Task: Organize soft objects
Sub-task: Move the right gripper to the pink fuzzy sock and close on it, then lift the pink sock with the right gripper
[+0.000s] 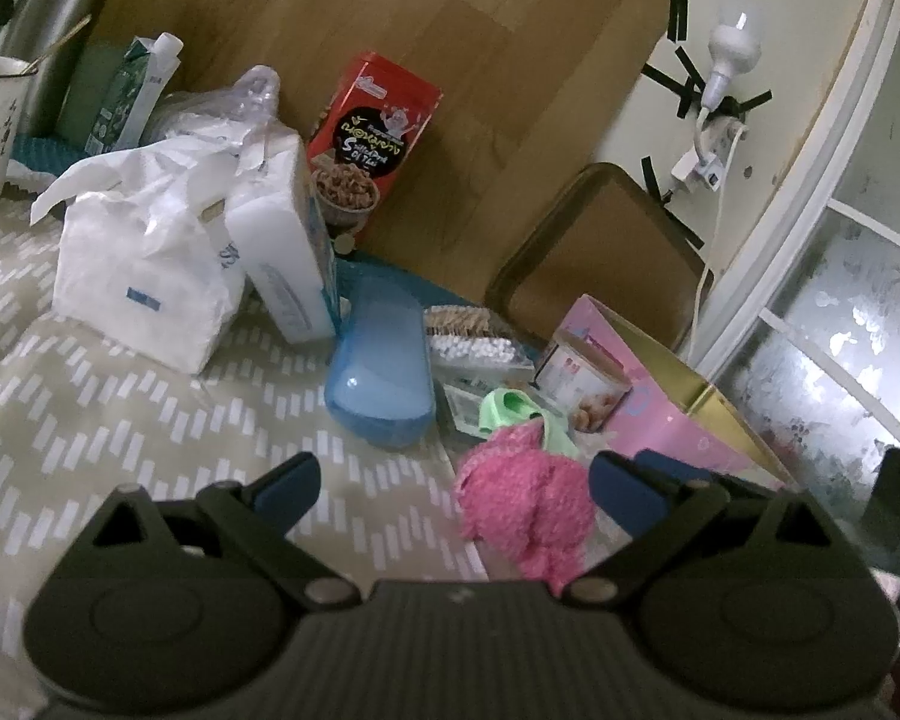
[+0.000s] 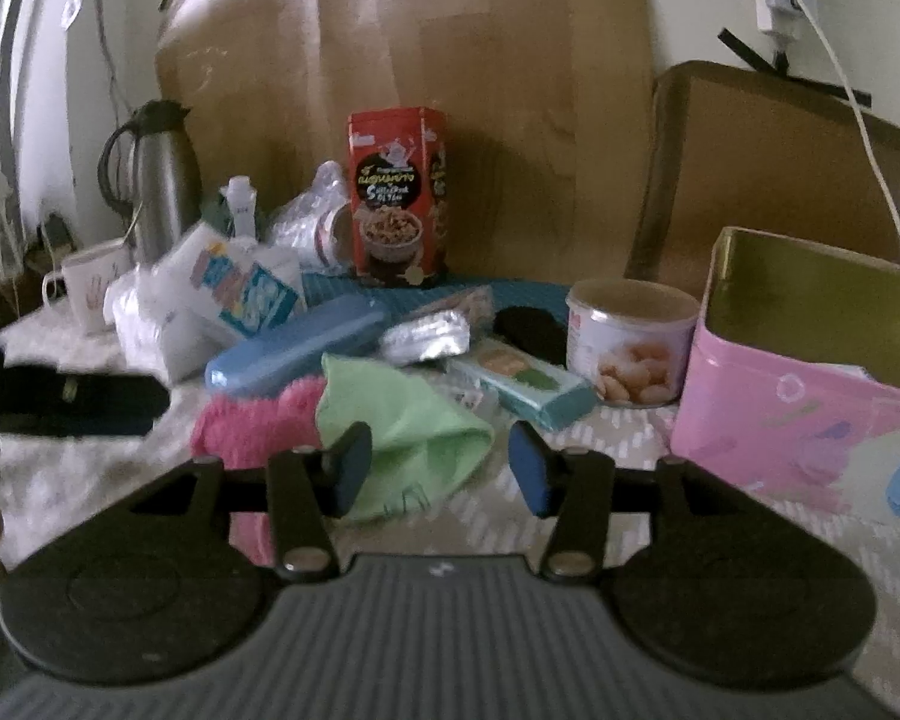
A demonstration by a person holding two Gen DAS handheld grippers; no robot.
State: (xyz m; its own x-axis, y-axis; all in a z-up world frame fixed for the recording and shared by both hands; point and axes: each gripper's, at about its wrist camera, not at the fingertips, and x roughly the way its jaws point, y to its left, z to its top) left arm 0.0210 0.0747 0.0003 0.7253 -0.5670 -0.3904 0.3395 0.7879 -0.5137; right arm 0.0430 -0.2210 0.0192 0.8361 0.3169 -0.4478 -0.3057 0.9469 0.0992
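Note:
A pink fluffy cloth [image 1: 528, 498] lies crumpled on the patterned tablecloth, with a light green cloth [image 1: 510, 411] tucked against its far side. My left gripper [image 1: 456, 486] stands open around the pink cloth, which sits close to the right finger [image 1: 624, 486]; no pad presses it. In the right wrist view the green cloth [image 2: 402, 426] spreads out beside the pink cloth [image 2: 258, 420]. My right gripper [image 2: 440, 468] is open just over the green cloth's near edge. Its left pad [image 2: 351, 468] overlaps the fabric, while the right pad stands free.
An open pink tin box [image 2: 810, 384] stands at the right, with a can of nuts [image 2: 630, 342] beside it. A blue case [image 1: 378, 360], tissue packs [image 1: 144, 276], a red cereal box [image 1: 366, 126], a mug [image 2: 90, 294] and a steel flask [image 2: 156, 180] crowd the back.

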